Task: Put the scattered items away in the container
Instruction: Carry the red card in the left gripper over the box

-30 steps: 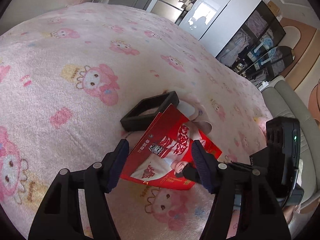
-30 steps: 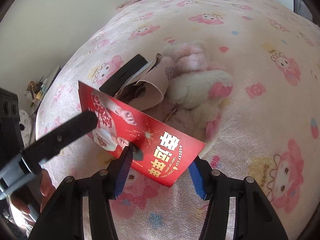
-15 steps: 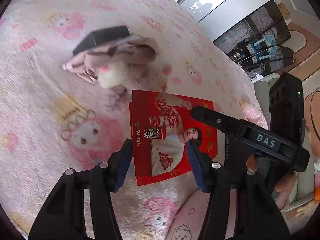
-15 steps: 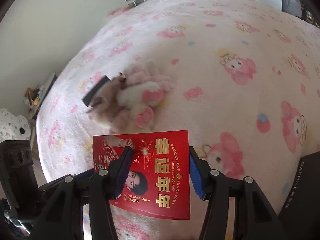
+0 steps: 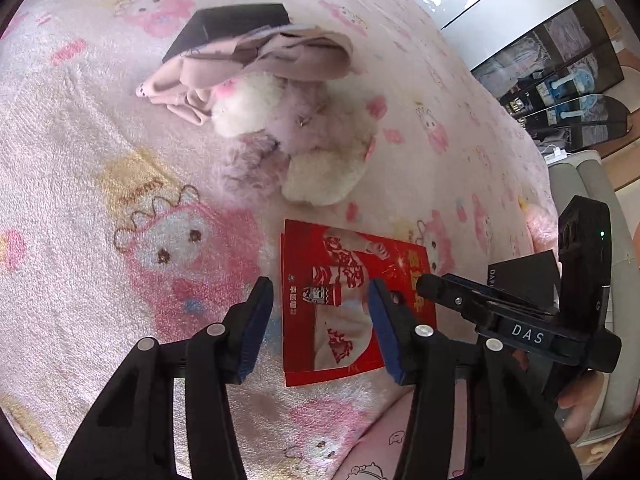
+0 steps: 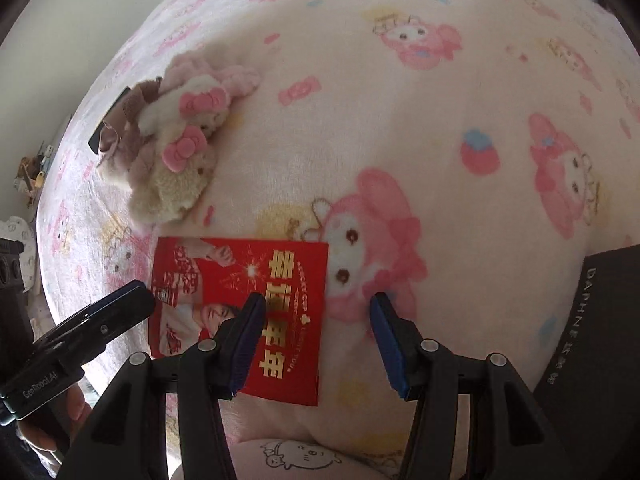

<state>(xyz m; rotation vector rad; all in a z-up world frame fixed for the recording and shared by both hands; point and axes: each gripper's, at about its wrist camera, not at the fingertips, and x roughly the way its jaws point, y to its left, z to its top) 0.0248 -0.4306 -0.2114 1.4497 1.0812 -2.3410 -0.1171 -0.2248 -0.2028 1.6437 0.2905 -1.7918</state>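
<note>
A: What lies on the pink cartoon-print blanket (image 5: 100,184)?

B: Largest first: a black box (image 6: 600,344) with pale lettering down its side, at the near right edge of the right wrist view. Far off sits a heap: a folded beige-pink cloth (image 5: 256,60) draped over a small black tray (image 5: 224,24), with a cream and pink plush toy (image 5: 304,140) touching the cloth's near side. The toy wears two pink bows in the right wrist view. Nearest is a flat red packet (image 5: 320,304), gold characters and a printed figure on its face, lying flat on the blanket just this side of the toy.

A: And the left gripper (image 5: 320,320)?

B: Pointed steeply down over the packet, its jaws closing. The packet's left part shows between the blue pads (image 5: 252,332), but they don't press it.

A: The right gripper (image 6: 318,336)?

B: Spread wide, holding nothing. Its left finger overlaps the packet's gold lettering; the right finger stands over bare blanket. I can't tell whether either tip touches anything.
</note>
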